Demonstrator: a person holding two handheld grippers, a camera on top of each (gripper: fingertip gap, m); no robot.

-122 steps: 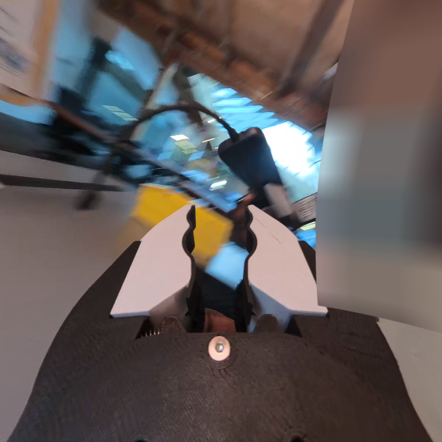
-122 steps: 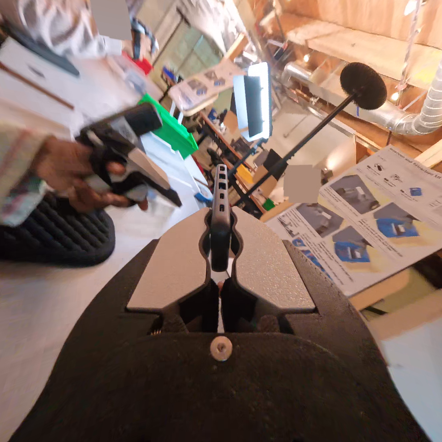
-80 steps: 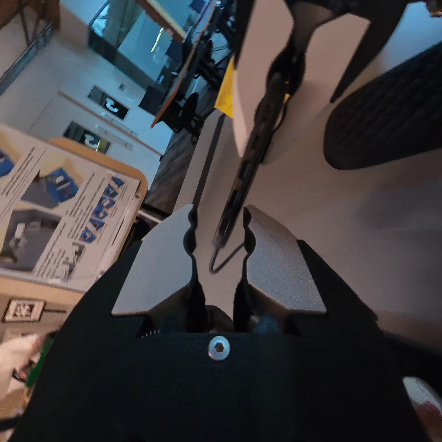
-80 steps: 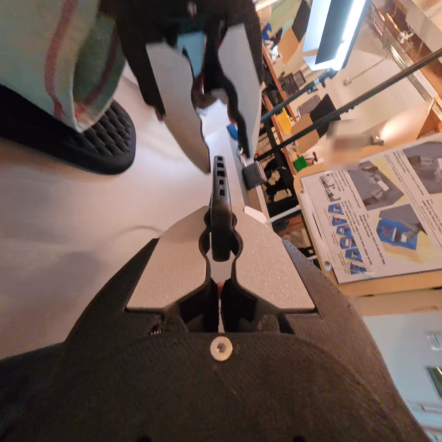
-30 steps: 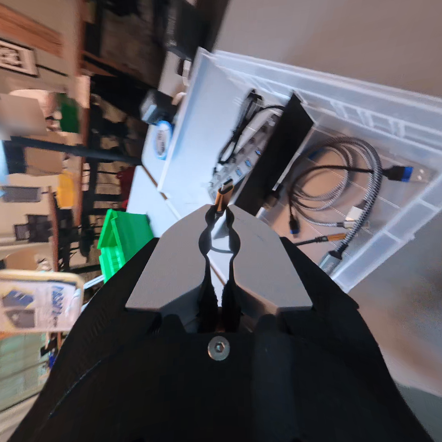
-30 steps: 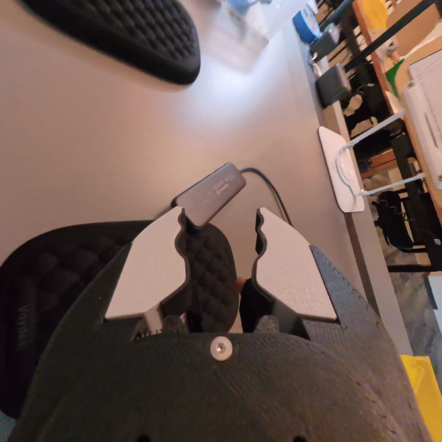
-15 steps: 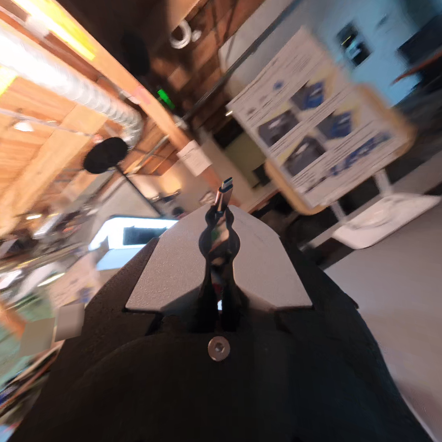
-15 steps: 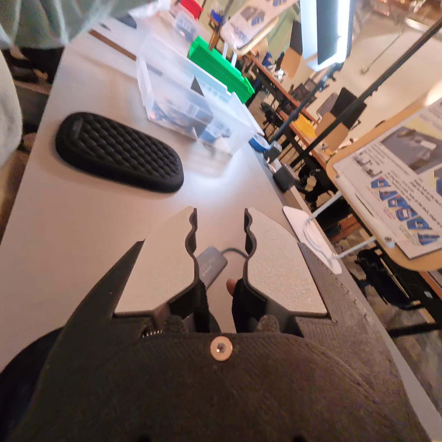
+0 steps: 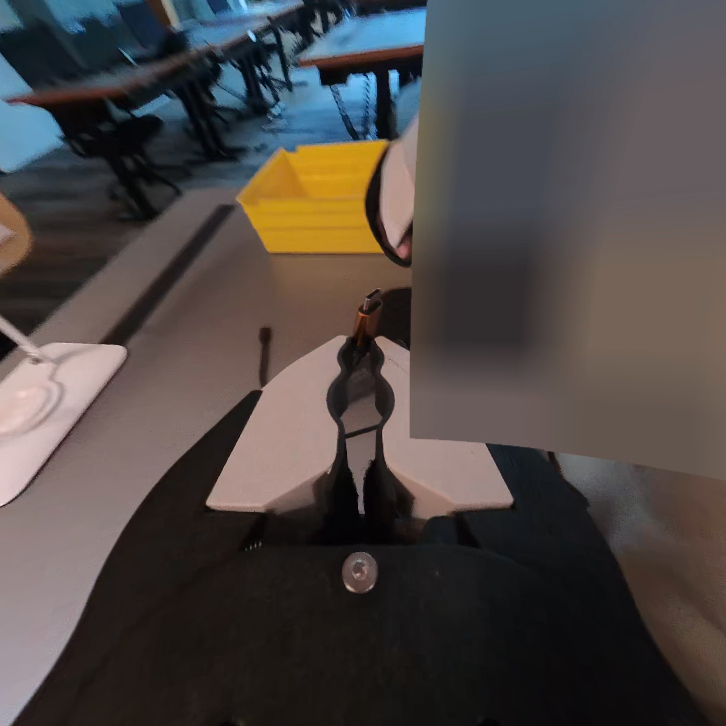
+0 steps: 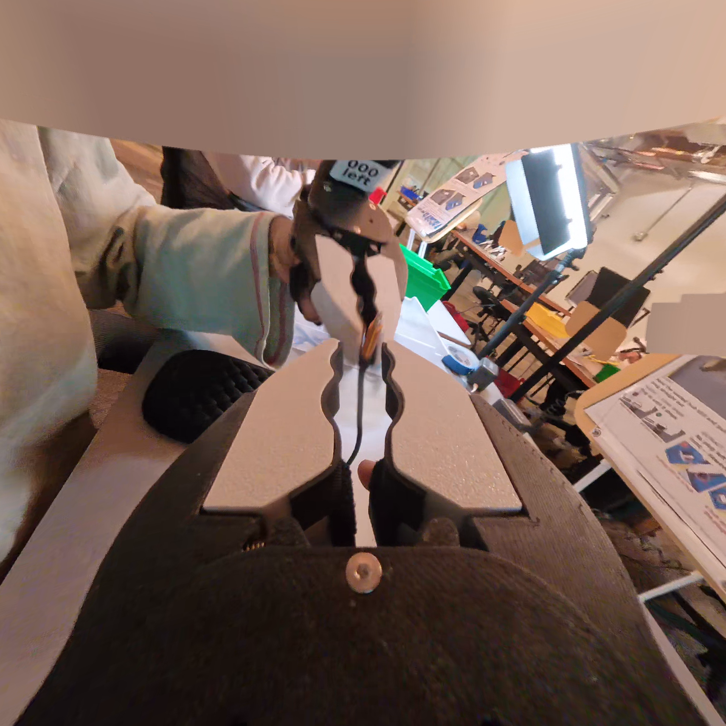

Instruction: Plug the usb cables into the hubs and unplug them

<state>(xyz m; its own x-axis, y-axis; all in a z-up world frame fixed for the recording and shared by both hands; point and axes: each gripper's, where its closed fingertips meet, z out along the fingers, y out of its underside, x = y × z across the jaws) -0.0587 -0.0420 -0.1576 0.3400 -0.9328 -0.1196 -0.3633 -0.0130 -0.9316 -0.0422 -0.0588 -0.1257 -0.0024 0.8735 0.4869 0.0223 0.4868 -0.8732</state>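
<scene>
While the left gripper (image 9: 362,345) pinches an orange USB-C plug (image 9: 365,321) between its closed tips, the plug's metal end pokes out past them, tilted up and to the right above the grey table (image 9: 176,353). At far left in the left wrist view a white stand base (image 9: 43,400) rests on the table. Right of it, the loose end of a thin black cable (image 9: 264,353) lies on the table just beside the left finger. Farther back sits a yellow bin (image 9: 314,196), near the table's far edge. To the right of the bin, part of the other gripper shows at the edge of a blurred patch.

In the right wrist view, a pale green sleeve (image 10: 196,275) reaches in from the left, above a black ribbed pad (image 10: 196,393) lying on the table (image 10: 59,569). The sleeve's hand (image 10: 286,251) holds the left gripper (image 10: 367,314), which points down toward the camera, with the plug (image 10: 371,338) clamped at its tips and its black cord (image 10: 359,412) hanging down between the right gripper's fingers. The right gripper (image 10: 362,353) has its jaws apart, holding nothing; the plug hangs just beyond its tips. A fingertip shows low in the gap. Behind, a green bin (image 10: 424,279) stands on the table, then a roll of blue tape (image 10: 459,359), and at far right a poster board (image 10: 668,432). No hub is visible in either view.
</scene>
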